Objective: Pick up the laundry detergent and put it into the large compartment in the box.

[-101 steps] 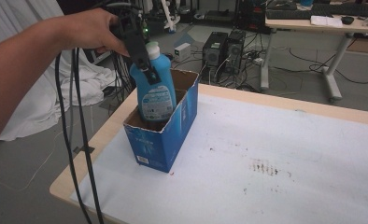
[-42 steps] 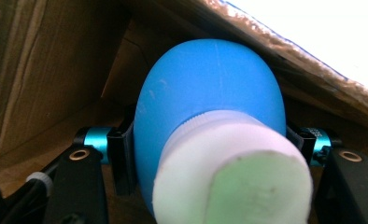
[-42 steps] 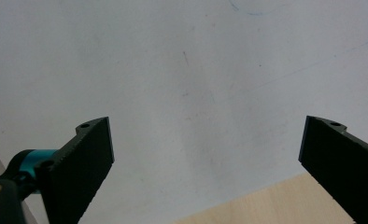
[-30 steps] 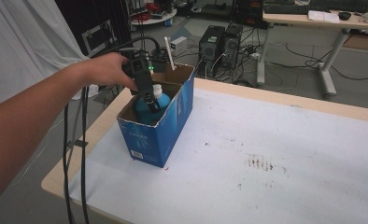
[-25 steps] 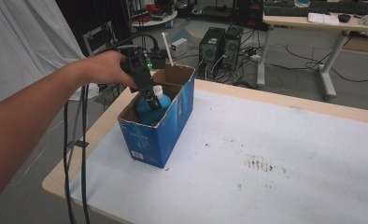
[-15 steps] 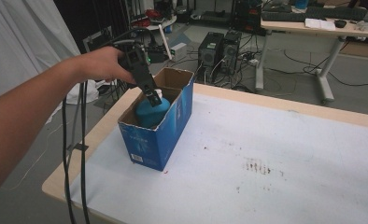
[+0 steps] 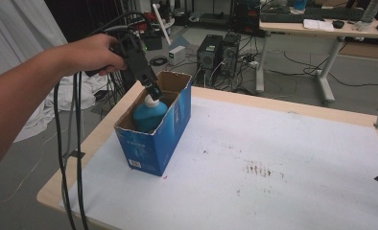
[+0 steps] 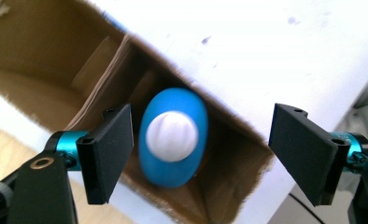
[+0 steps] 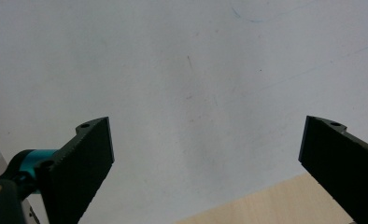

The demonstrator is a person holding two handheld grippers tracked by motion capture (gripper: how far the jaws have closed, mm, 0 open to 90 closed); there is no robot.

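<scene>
Since earlier: bottle (image 7: 149, 114) was held above the box (image 7: 154, 125) by its neck; it now stands inside, and the left gripper (image 7: 152, 90) has lifted off it.
Left gripper: jaws have just been opening; in the left gripper view they stand spread on either side of the white cap (image 8: 172, 136), nothing pinched between them.
Right gripper: (image 9: 205, 163) jaws spread wide over bare white surface (image 9: 182, 70), holding nothing; seemingly parked out of the way.
Bottle: blue, upright in the near end of the box, cap just below the left gripper's tips in the high view.
Box: blue cardboard, top flaps open, standing near the surface's left edge; its walls keep the bottle upright.
Judgement: the packing step looks done, and a straight lift should clear the flaps.
Beyond: computer towers (image 7: 219, 51) and a desk (image 7: 321, 21) on the floor behind.
</scene>
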